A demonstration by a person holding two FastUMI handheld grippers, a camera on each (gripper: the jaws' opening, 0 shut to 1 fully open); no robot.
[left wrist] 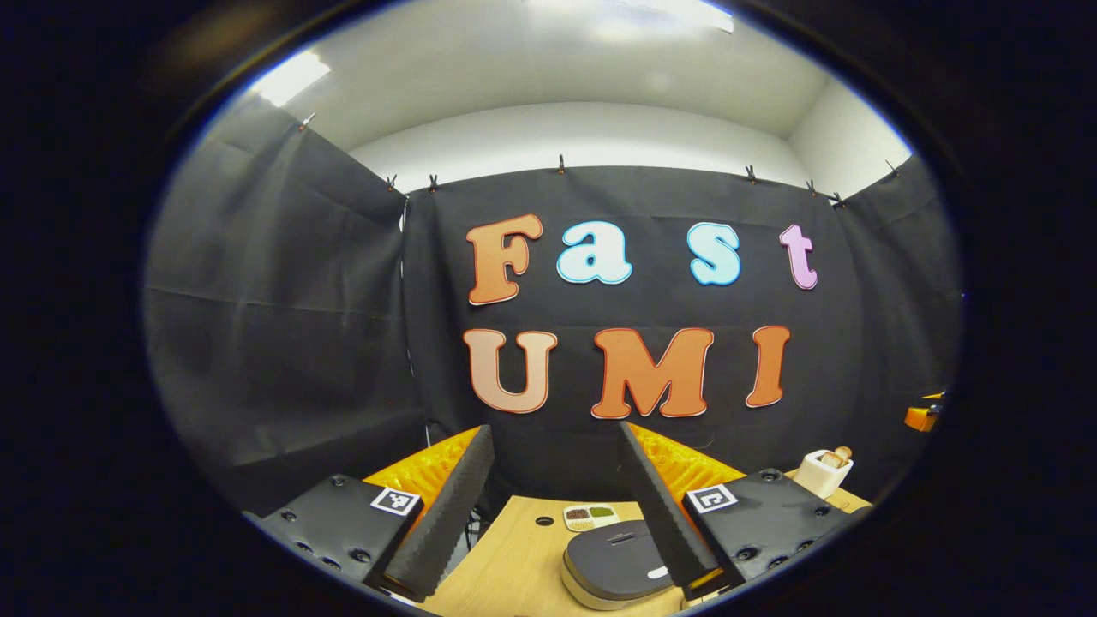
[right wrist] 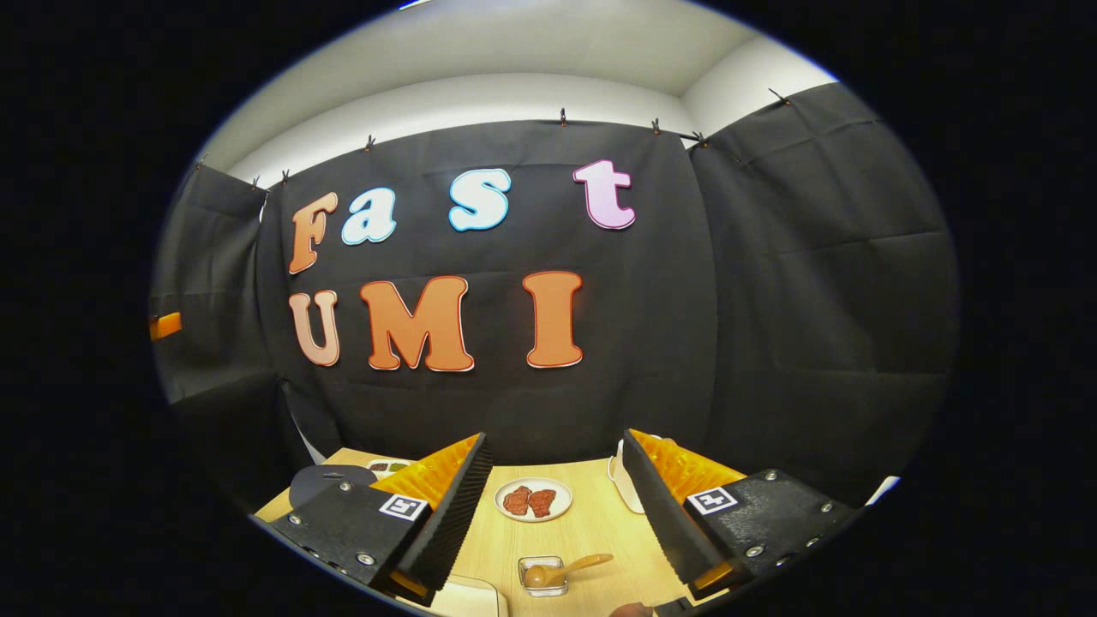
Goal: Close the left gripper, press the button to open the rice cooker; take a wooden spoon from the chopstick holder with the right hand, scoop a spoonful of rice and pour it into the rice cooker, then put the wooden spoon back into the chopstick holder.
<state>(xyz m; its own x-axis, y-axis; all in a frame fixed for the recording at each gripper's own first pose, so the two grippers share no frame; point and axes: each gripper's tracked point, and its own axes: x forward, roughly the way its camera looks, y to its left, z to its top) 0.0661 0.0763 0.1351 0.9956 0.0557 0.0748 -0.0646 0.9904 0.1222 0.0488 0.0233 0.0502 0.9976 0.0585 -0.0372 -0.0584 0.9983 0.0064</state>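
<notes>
On my left gripper (left wrist: pixel 555 514) the fingers stand wide apart, released, with nothing between them but air and the table below. Between the fingertips and slightly toward the right finger sits the rice cooker (left wrist: pixel 619 564), its dark lid down and flat; the right finger's inner edge overlaps the cooker's right side from where I look, but I cannot tell whether it touches. Just beyond the cooker, farther along the wooden table (left wrist: pixel 523 557), lies a small divided dish (left wrist: pixel 590 517) with dark and green fillings. Out past the right finger, off to its outer side, stands the white chopstick holder (left wrist: pixel 821 473) with wooden handle ends poking from its top.

My right gripper (right wrist: pixel 555 506) is likewise released, fingers spread with nothing held. Low between the fingertips is a small clear container (right wrist: pixel 542 576) with a wooden spoon (right wrist: pixel 561 569) resting in it, handle angled toward the right finger. Farther ahead in the gap sits a white plate (right wrist: pixel 532 499) carrying two reddish-brown pieces. Tucked behind the right finger's inner edge is a white vessel (right wrist: pixel 624 482), mostly hidden. Beyond the left finger's outer side I see a dark rounded lid, the cooker's, at the table's far corner.
</notes>
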